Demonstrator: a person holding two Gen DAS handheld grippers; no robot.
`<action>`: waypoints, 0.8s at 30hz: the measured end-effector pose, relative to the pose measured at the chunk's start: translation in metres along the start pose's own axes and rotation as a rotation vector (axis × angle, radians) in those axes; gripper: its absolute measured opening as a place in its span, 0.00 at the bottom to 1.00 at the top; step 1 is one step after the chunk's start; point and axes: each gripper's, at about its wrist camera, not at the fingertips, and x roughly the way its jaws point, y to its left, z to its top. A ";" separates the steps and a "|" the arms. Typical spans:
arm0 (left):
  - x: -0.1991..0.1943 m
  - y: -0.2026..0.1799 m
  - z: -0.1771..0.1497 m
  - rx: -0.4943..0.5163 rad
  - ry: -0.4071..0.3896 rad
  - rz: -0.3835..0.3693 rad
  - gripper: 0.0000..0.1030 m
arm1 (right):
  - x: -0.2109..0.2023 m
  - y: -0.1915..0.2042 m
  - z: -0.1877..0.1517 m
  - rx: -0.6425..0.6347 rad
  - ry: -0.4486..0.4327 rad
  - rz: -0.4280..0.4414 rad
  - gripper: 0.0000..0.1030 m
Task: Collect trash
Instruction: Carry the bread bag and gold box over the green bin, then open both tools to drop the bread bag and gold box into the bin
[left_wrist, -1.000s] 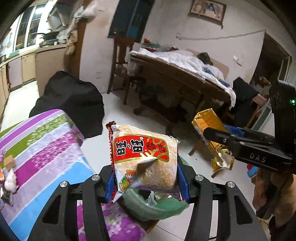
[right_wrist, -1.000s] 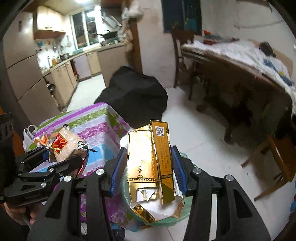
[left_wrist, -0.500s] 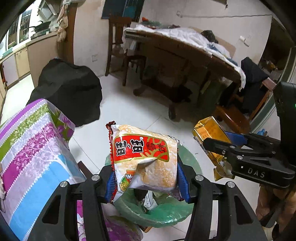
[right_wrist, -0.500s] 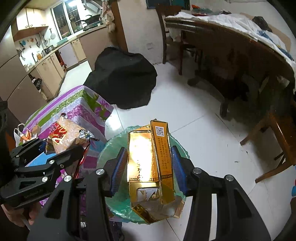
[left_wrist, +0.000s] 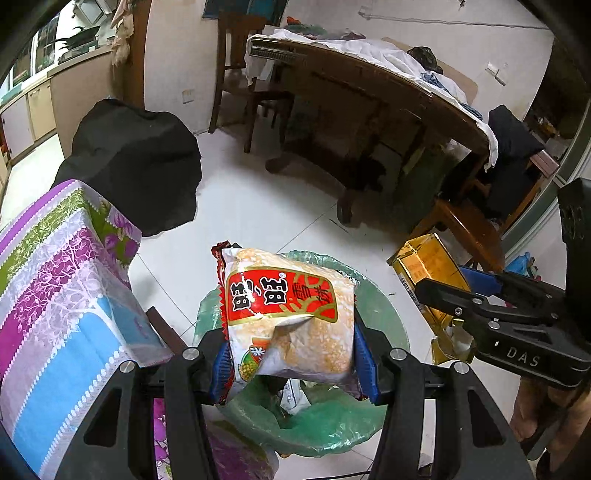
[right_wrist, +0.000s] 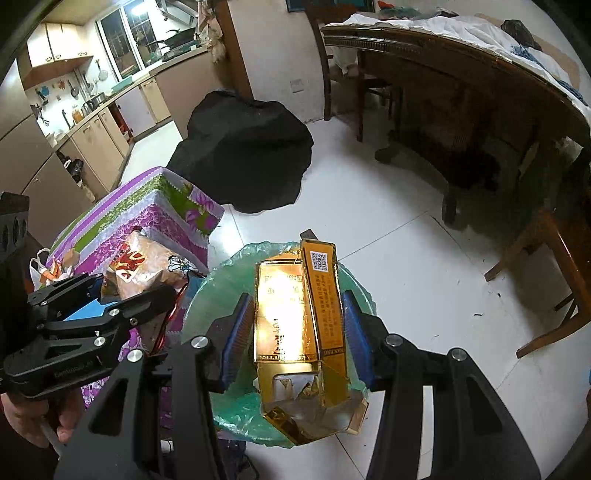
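Observation:
My left gripper (left_wrist: 291, 358) is shut on a white snack bag with a red label (left_wrist: 288, 314), held over a bin lined with a green bag (left_wrist: 376, 306). My right gripper (right_wrist: 295, 332) is shut on a torn gold carton (right_wrist: 291, 321), also above the green-lined bin (right_wrist: 218, 291). In the left wrist view the right gripper (left_wrist: 443, 291) with the gold carton (left_wrist: 424, 262) hangs at the right of the bin. In the right wrist view the left gripper (right_wrist: 110, 295) with the snack bag (right_wrist: 144, 266) is at the left.
A table with a striped purple, green and blue cloth (left_wrist: 55, 280) stands left of the bin. A black covered lump (left_wrist: 133, 162) sits on the white tile floor behind it. A large wooden table (left_wrist: 369, 96) and chairs (right_wrist: 546, 266) fill the far right.
Both grippers have come down and forward with their loads. The bin, half hidden before, now lies fully beneath them, and the striped table has slid to the left.

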 end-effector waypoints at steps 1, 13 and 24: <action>0.001 0.000 0.000 -0.002 0.002 0.000 0.54 | 0.000 0.000 0.000 0.001 0.000 0.001 0.46; 0.010 0.004 0.000 -0.015 0.013 0.005 0.55 | 0.006 0.000 -0.002 -0.001 0.006 0.004 0.47; 0.020 0.016 -0.004 -0.034 0.025 0.038 0.68 | 0.009 -0.007 -0.008 0.026 -0.010 0.013 0.61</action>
